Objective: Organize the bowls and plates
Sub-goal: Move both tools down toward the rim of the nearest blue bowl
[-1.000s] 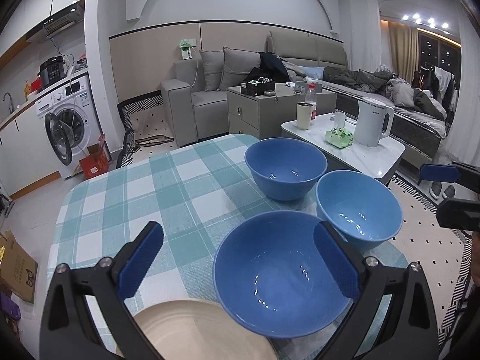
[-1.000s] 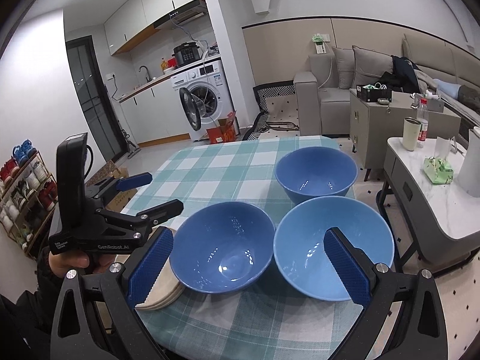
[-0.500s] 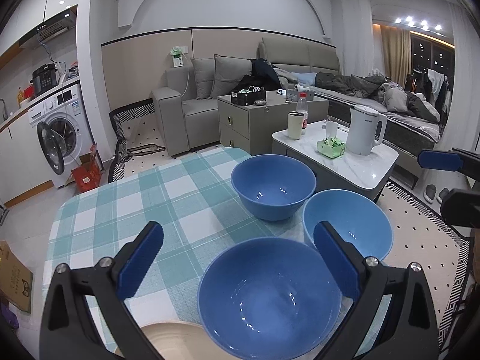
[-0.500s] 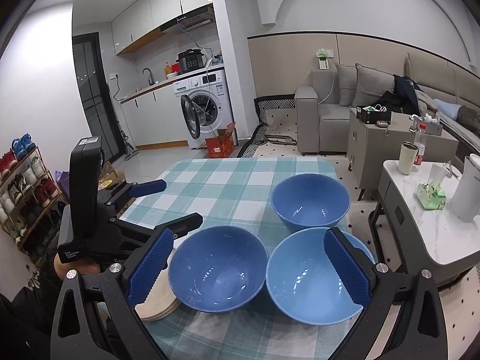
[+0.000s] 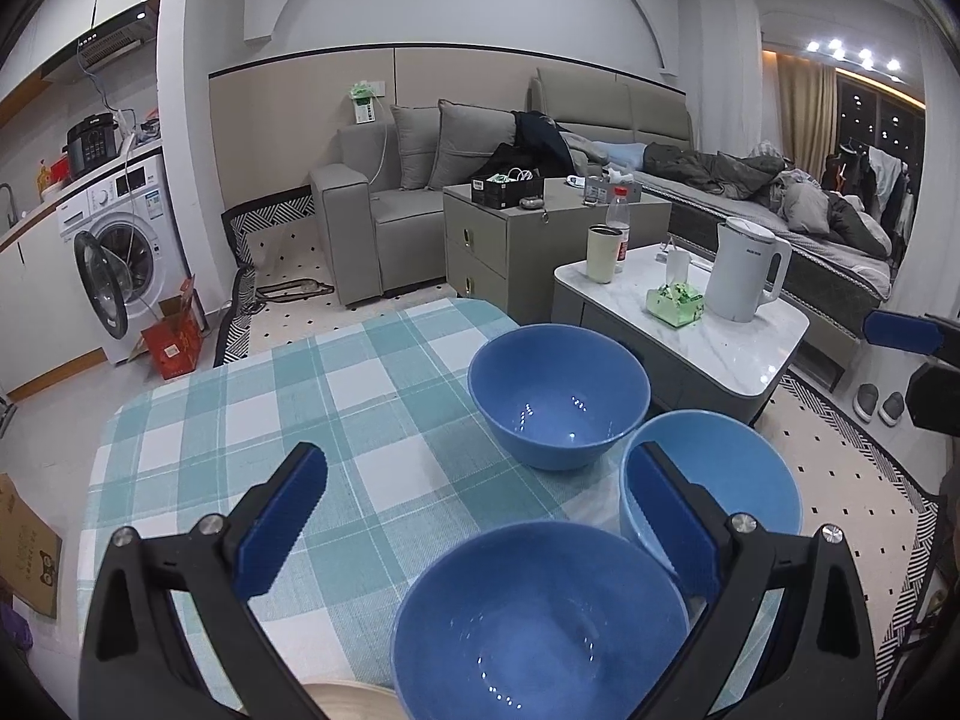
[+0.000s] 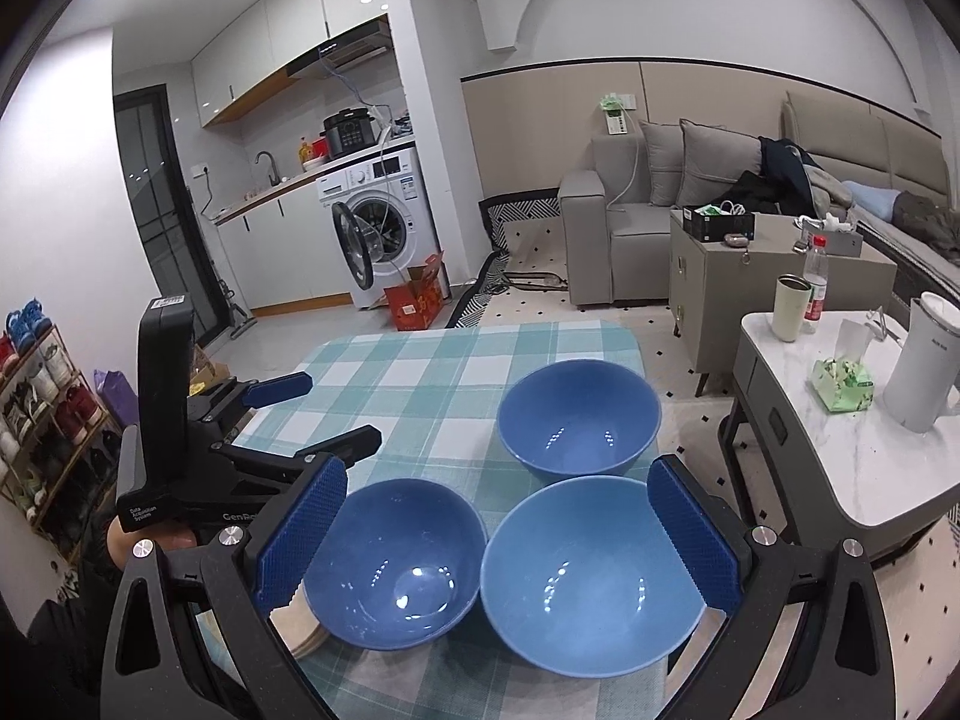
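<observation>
Three blue bowls stand close together on the checked tablecloth (image 5: 240, 420). A dark blue one (image 5: 540, 618) is nearest to my left gripper (image 5: 477, 519), which hangs open above the cloth and holds nothing. Behind it stand another dark blue bowl (image 5: 558, 396) and a lighter blue bowl (image 5: 720, 480). A beige plate (image 5: 342, 702) peeks in at the bottom edge. In the right wrist view my right gripper (image 6: 498, 540) is open above the light blue bowl (image 6: 591, 570) and the near dark bowl (image 6: 393, 564). That bowl partly overlaps a stack of beige plates (image 6: 300, 630). The left gripper (image 6: 324, 414) shows open at the left.
A white marble coffee table (image 5: 750, 348) with a kettle (image 5: 744, 276), a cup and a bottle stands just right of the table. The far half of the tablecloth (image 6: 456, 360) is bare. A grey cabinet, a sofa and a washing machine (image 6: 372, 234) lie beyond.
Both grippers have lifted and drawn back from the table, so the bowls sit lower in both views. Both stay open. The bowls and plates have not moved.
</observation>
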`<state>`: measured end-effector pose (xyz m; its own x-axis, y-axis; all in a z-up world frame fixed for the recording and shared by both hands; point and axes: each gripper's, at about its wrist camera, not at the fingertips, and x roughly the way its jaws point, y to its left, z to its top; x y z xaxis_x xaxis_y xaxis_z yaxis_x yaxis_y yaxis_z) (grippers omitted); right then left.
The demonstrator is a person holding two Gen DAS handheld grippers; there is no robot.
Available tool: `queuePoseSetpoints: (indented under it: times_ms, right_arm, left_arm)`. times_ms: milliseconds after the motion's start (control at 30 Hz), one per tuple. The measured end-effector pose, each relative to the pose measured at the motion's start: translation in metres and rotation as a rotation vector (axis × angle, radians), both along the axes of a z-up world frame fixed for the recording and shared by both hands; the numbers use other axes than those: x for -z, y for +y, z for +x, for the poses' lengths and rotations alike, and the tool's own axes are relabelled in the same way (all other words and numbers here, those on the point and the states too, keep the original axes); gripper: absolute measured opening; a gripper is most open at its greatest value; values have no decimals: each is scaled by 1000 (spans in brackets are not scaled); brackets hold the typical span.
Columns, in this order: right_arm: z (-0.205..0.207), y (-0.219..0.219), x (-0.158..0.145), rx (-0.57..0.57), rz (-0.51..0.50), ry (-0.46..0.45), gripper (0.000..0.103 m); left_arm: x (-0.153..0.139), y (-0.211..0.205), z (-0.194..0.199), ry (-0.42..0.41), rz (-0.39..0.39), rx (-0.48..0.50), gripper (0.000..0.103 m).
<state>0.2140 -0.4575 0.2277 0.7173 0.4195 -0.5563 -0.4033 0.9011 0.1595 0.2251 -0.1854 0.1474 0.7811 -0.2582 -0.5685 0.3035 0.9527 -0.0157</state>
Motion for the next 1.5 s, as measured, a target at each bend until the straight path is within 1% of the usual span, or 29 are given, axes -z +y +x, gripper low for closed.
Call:
queuePoseSetpoints:
  times_ms: [167, 300, 500, 667, 1067, 1233, 1500]
  right_arm:
    - [15, -11, -3, 30, 15, 5, 102]
    - [29, -17, 1, 55, 28, 21, 102]
    - [57, -21, 17, 81, 17, 74, 102]
    - [79, -23, 32, 96, 8, 113, 102]
    - [139, -24, 64, 112, 3, 212, 102]
    - [157, -26, 75, 118, -3, 240, 102]
    - [181, -30, 91, 127, -6, 283, 102]
  left_arm:
    - [1, -4, 17, 24, -31, -5, 101]
    - [8, -11, 29, 53, -32, 12, 101]
    - [19, -17, 50, 94, -32, 22, 101]
    - [28, -13, 72, 140, -38, 7, 101]
    - [44, -12, 116, 212, 8, 5, 101]
    - [53, -16, 132, 247, 1, 3, 101]
    - [66, -25, 152, 281, 31, 10, 101]
